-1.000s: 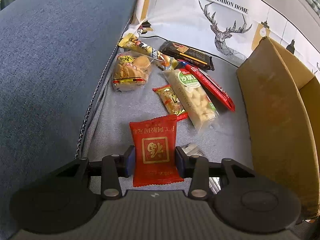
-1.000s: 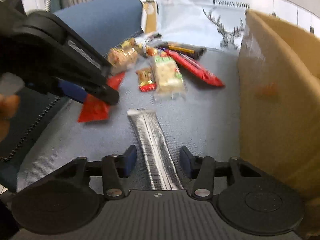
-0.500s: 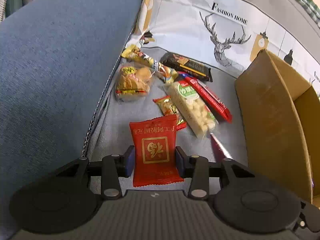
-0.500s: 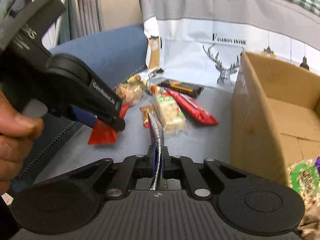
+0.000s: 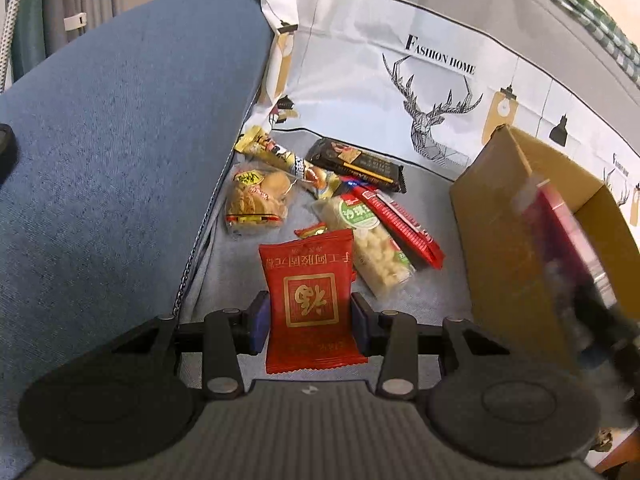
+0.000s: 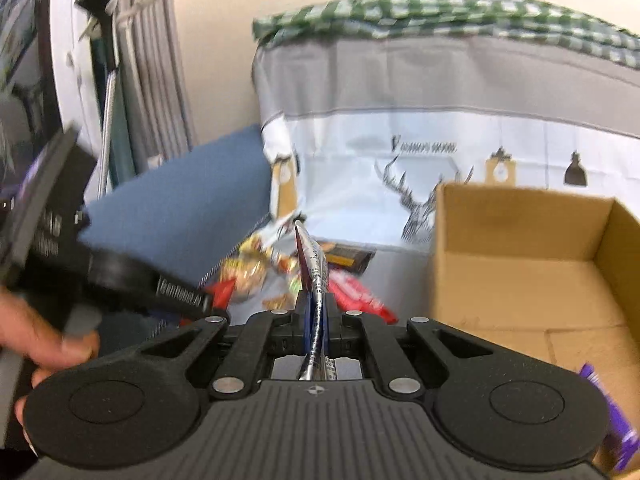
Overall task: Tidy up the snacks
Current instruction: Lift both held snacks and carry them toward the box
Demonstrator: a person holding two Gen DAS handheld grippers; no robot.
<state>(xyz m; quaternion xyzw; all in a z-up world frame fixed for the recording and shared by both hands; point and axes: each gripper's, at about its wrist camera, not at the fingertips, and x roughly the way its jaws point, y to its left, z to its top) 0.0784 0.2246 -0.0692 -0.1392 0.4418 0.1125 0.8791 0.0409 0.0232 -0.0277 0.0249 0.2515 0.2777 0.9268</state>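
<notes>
A: The left gripper [image 5: 311, 316] has 2 fingers clamped on the red packet [image 5: 310, 296], lifted near the sofa seat's [image 5: 248, 364] front edge.

B: The right gripper [image 6: 315, 322] pinches the silver wrapper [image 6: 316, 276]. Clear the cardboard box [image 6: 520, 288] rim fully before releasing.

The left wrist view looks steeply down, close over the snack pile [image 5: 320, 208]. The right wrist view sits higher and more level. Both share the snacks, cardboard box [image 6: 520, 272] and deer-print cloth [image 5: 436, 92].
</notes>
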